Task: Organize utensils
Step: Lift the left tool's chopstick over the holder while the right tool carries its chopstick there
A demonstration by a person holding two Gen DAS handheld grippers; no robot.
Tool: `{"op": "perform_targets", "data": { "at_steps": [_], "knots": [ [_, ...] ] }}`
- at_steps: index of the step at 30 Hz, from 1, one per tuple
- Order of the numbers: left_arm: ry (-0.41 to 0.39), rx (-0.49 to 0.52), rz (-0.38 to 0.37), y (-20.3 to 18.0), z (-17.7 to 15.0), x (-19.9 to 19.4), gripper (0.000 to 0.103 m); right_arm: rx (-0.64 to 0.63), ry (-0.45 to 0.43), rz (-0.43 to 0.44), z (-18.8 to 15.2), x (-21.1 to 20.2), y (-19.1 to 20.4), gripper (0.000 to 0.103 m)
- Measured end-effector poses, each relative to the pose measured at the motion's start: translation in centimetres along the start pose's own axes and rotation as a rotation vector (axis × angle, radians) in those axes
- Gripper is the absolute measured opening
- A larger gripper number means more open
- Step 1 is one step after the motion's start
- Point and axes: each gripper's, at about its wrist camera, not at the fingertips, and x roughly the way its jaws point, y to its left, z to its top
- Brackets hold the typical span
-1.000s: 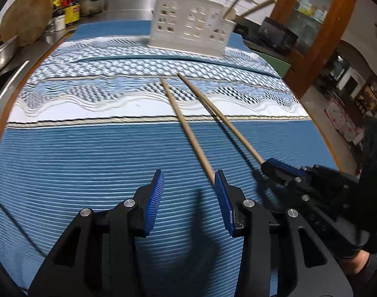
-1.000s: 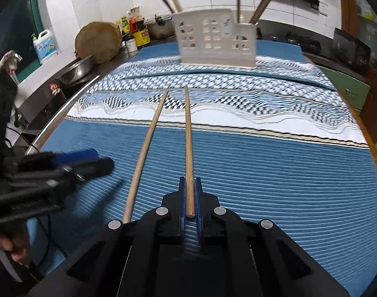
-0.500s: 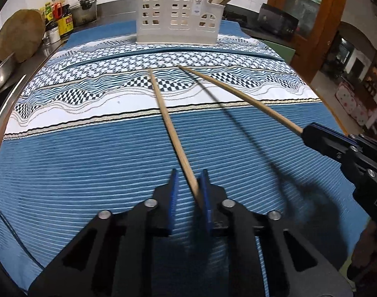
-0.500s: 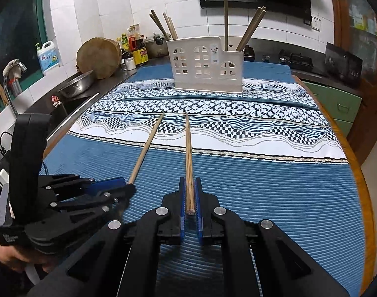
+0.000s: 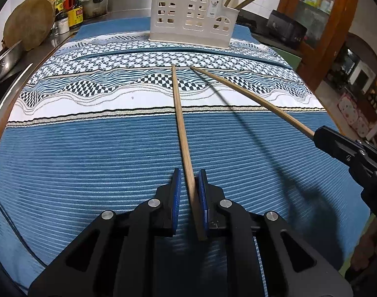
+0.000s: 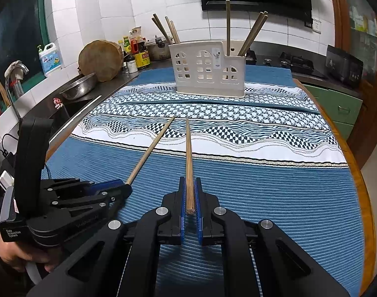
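Pinching one chopstick apiece, the left tongs (image 5: 189,198) hold the left chopstick (image 5: 181,123) and the right tongs (image 6: 190,199) hold the right chopstick (image 6: 188,153), each by its butt end, tips converging toward twelve o'clock over the cloth (image 6: 275,198) on the counter, short of the holder (image 6: 209,69). Both sticks look light, stiff and smooth, so I judge they could pivot or slip in the pads. A hold farther up the shaft would likely steady the long free end when dropping it into a slot.
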Motion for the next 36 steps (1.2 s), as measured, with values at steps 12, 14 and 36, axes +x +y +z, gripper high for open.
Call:
{"op": "perform_targets", "data": {
  "at_steps": [12,14,36],
  "knots": [
    [0.008,0.024,-0.008,0.8,0.0,-0.4,0.006,-0.014,-0.048,-0.005,1.2,-1.5,-0.2,0.007],
    [0.008,0.020,-0.013,0.8,0.0,-0.3,0.007,-0.019,-0.061,-0.003,1.6,-1.9,-0.2,0.007],
    [-0.159,0.039,-0.076,2.0,4.5,-5.1,0.005,-0.106,-0.219,0.059,11.6,-7.3,-0.8,0.007]
  ]
}}
